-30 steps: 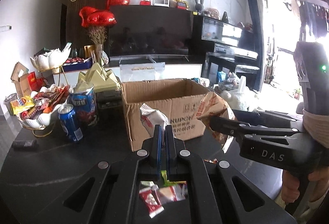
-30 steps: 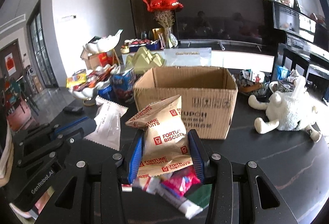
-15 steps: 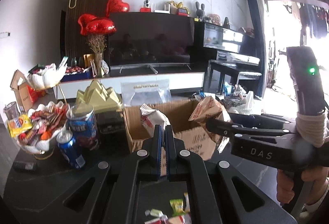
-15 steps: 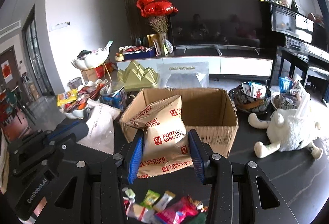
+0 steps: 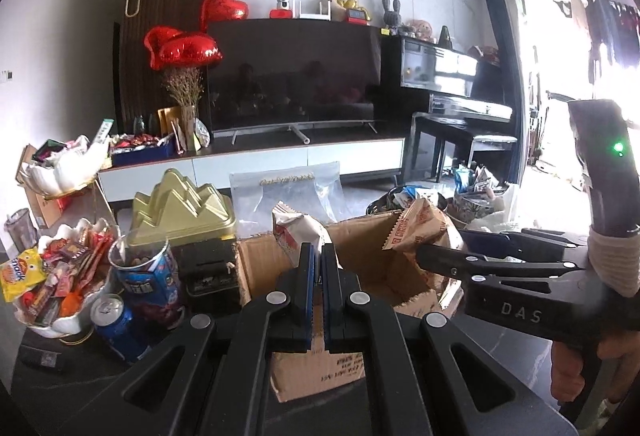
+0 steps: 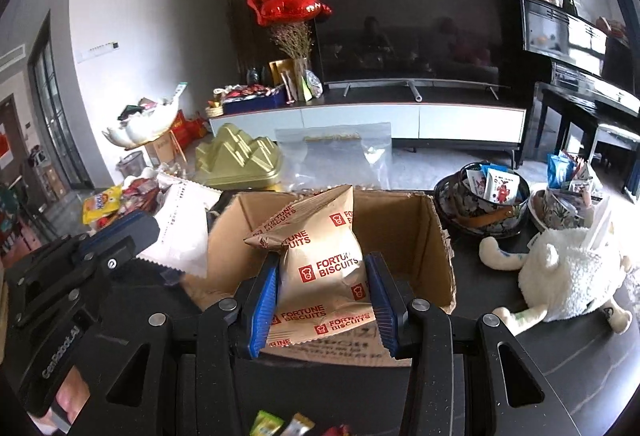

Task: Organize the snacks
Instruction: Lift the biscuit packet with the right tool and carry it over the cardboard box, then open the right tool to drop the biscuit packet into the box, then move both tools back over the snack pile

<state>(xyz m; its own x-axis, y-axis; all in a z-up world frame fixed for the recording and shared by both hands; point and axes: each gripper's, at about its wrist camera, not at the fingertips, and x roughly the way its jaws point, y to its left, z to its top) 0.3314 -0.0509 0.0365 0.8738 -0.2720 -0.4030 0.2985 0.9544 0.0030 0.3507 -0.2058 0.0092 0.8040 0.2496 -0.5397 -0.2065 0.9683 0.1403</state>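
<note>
An open cardboard box (image 6: pixel 436 260) (image 5: pixel 360 240) stands on the dark table. My right gripper (image 6: pixel 324 272) is shut on a tan Fortune Biscuits bag (image 6: pixel 320 248), held over the box's near wall. In the left wrist view that same bag (image 5: pixel 420 228) hangs at the right above the box. My left gripper (image 5: pixel 316 268) is shut on the edge of a white snack packet (image 5: pixel 296 228), also above the box. From the right wrist view the white packet (image 6: pixel 180 224) shows at the left, beside the box.
A white bowl of snacks (image 5: pixel 60 272), a blue can (image 5: pixel 116 328) and a blue tub (image 5: pixel 144 276) stand left of the box. A gold tin (image 6: pixel 240 160), a clear bag (image 6: pixel 336 152), dark snack bowls (image 6: pixel 488 208) and a white plush toy (image 6: pixel 568 272) surround it.
Both grippers carried their packets forward and slightly up, from in front of the box to over its opening. The loose snacks near the table's front edge have slipped almost out of view.
</note>
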